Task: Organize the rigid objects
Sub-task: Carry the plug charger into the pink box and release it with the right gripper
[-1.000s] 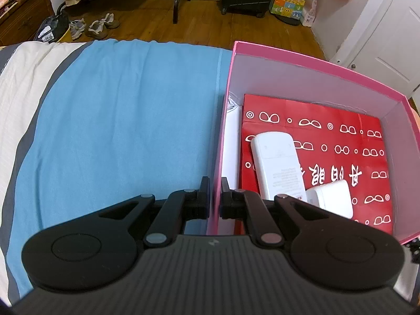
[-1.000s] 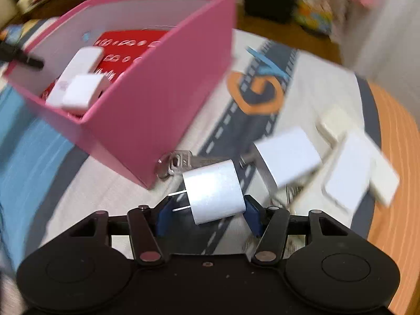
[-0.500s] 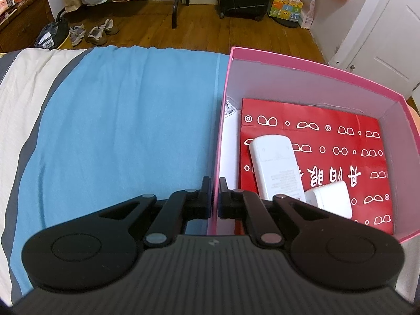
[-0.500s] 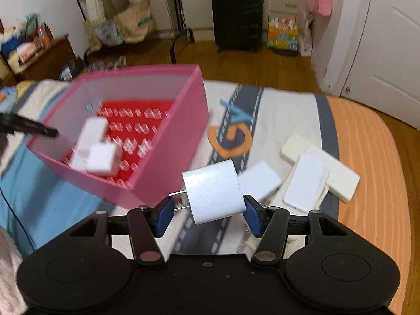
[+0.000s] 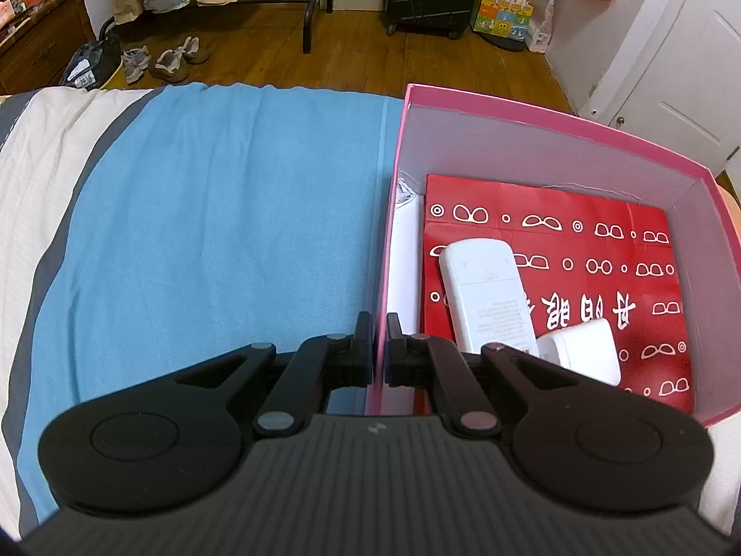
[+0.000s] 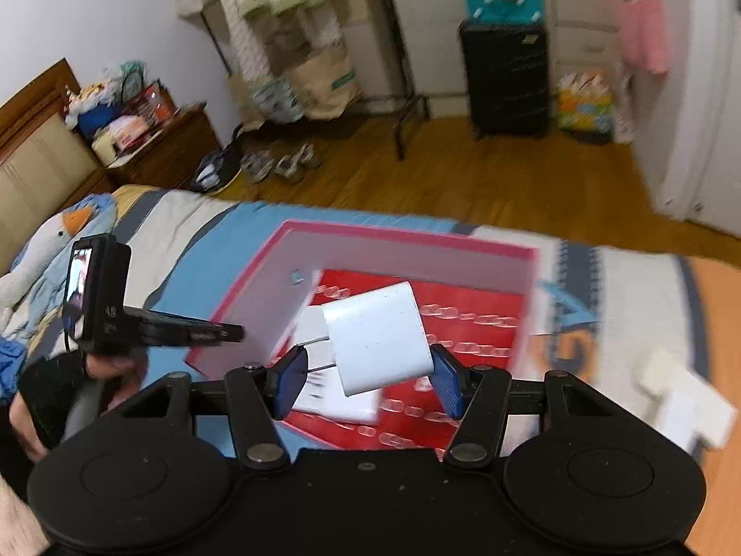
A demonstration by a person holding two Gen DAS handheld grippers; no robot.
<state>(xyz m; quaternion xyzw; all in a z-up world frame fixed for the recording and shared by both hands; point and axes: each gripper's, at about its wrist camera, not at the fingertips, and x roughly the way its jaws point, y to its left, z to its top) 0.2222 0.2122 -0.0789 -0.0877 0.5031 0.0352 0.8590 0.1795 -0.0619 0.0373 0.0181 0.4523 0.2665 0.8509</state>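
- On the left, over the blue bedspread [image 5: 208, 231], the left gripper [image 5: 379, 347] is seen pinching the near left wall of the pink box [image 5: 532, 116], with one finger outside it and one inside.
- Inside the box, on a red printed sheet [image 5: 579, 241], two white things are counted: a flat remote-like device [image 5: 486, 296] and a charger block [image 5: 586, 347] touching its near end.
- Further right, in the right wrist view, the right gripper [image 6: 366, 370] is shown closed on a white plug adapter [image 6: 377, 338], which is held above the open box, prongs pointing left.
- At the far right, on the bedcover beside the box, a blurred cluster of white items [image 6: 685, 398] is left; the count cannot be told, though at least two are suggested.
- The task is judged to be partly done: two pieces are stowed, a third is about to be lowered in, and the outside cluster remains to be collected.
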